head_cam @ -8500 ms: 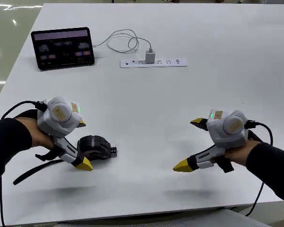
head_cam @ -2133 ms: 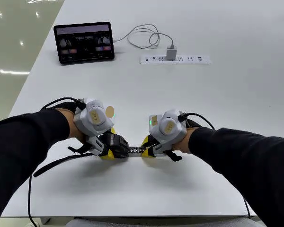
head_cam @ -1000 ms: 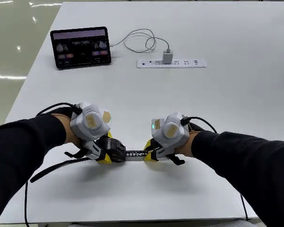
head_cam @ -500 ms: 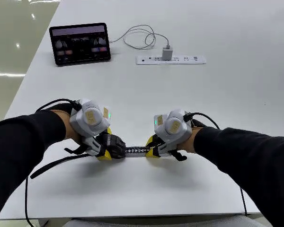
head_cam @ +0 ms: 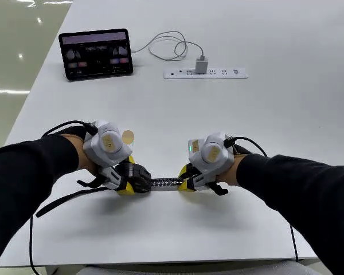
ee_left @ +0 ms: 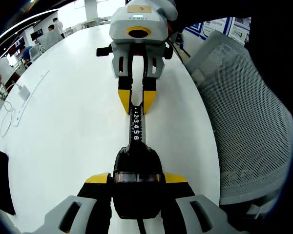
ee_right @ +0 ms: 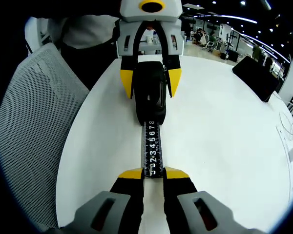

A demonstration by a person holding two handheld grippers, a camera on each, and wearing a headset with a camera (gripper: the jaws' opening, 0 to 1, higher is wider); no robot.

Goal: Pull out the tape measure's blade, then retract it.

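A black tape measure lies on the white table, with my left gripper shut around its case. Its dark numbered blade runs out a short way to the right. My right gripper is shut on the blade's tip. In the left gripper view the blade leads up to the right gripper. The right gripper view has the blade running from my yellow fingertips to the case, with the left gripper around it.
A dark tablet stands at the back left. A white power strip with a charger and coiled cable lies behind. A mesh chair sits off the table's near edge. Black cables trail from both grippers.
Over the last second my right gripper has drawn a little to the right, and slightly more blade shows between the two grippers. The left gripper has stayed on the case.
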